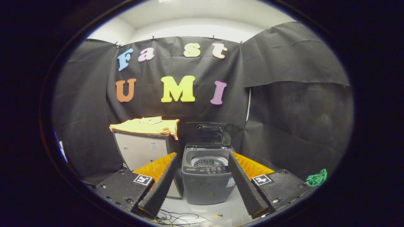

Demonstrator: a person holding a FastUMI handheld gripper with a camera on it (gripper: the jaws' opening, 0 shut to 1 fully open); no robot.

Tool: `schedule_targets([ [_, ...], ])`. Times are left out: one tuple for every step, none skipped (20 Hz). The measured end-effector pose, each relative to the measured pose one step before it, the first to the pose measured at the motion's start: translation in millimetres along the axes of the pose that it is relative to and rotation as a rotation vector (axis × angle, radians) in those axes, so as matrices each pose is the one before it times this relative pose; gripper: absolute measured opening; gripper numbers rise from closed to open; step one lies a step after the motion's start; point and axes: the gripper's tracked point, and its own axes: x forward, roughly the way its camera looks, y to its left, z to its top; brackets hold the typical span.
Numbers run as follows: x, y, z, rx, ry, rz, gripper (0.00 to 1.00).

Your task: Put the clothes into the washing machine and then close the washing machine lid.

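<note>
- Two fingers of the tongs point(202, 164) stand wide apart with nothing held between them; the washing machine sits in the gap, just ahead of them.
- Grey washing machine point(206, 176) stands on the pale floor point(221, 209), its control panel facing the camera and the round drum point(209, 162) open to view.
- Its lid point(209, 133) is raised upright at the back, against the black cloth wall.
- Orange clothes point(148, 126) lie spread over the top of a pale cabinet point(142, 149) that stands just beside the machine, on the left finger's side and beyond it; one edge hangs down over the cabinet's corner nearest the machine.
- Something small and pale rests on top of the orange clothes; what it is cannot be told.
- A crumpled green cloth point(317, 178) lies well apart from the machine, out past the right finger.
- Thin dark cables point(176, 217) trail across the floor near the fingers' base.
</note>
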Motion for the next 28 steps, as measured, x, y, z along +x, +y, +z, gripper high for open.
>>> schedule_targets([
  [-0.90,-0.33,-0.10,0.00076,-0.00378,-0.00420,1.00],
  [0.32,-0.06,-1.10,0.00336,0.00163,-0.00263,1.00],
  [-1.43,-0.12,-1.23,0.00537,0.00226,-0.00137,1.00],
  [0.64,-0.12,-1.21,0.00312,0.00361,-0.00139,1.00],
  [0.55,-0.92,-1.49,-0.00184,0.00282,-0.00224,1.00],
  [0.58,-0.47,-0.50,-0.00448,0.00005,-0.00327,1.00],
  [-0.12,-0.54,0.01,-0.00708,0.00015,-0.00411,1.00],
  [-0.17,-0.32,-0.31,-0.00298,-0.00277,-0.00306,1.00],
  [0.82,-0.60,0.74,0.00172,-0.00215,-0.00207,1.00],
  [0.18,0.88,-0.95,0.00541,0.00412,-0.00093,1.00],
  [1.21,0.67,-1.83,0.00730,0.01077,0.00131,1.00],
  [4.02,2.16,-2.02,0.00575,0.00859,0.00396,1.00],
  [2.47,2.61,0.22,0.00162,0.00606,0.00500,1.00],
  [1.25,5.12,2.29,-0.00114,-0.00100,0.01006,1.00],
  [1.14,4.59,3.93,-0.00938,-0.00669,0.00644,1.00],
  [0.67,3.34,2.50,-0.01032,-0.00513,0.00455,1.00],
  [1.31,3.78,3.35,-0.00587,-0.00304,0.00566,1.00],
  [2.61,4.72,0.19,-0.00311,0.00553,0.00760,1.00],
  [2.52,6.25,0.47,-0.00245,0.00599,0.01153,1.00],
  [1.80,5.80,2.78,-0.00594,-0.00002,0.00640,1.00],
  [3.17,3.46,4.40,-0.00573,0.00007,0.00062,1.00],
  [2.21,4.04,5.84,0.00642,-0.00599,0.00441,1.00],
  [2.47,4.02,9.33,0.02259,-0.01182,0.00168,1.00],
  [7.63,2.57,10.45,0.02416,-0.00374,-0.00258,1.00],
  [8.54,3.76,7.79,0.00842,0.00243,0.00132,1.00],
  [8.80,3.54,8.90,0.00149,-0.00635,0.00017,1.00],
  [8.26,3.42,12.90,-0.00167,-0.01449,0.00508,1.00],
  [7.59,4.75,11.61,-0.00585,-0.01003,0.00299,1.00],
])
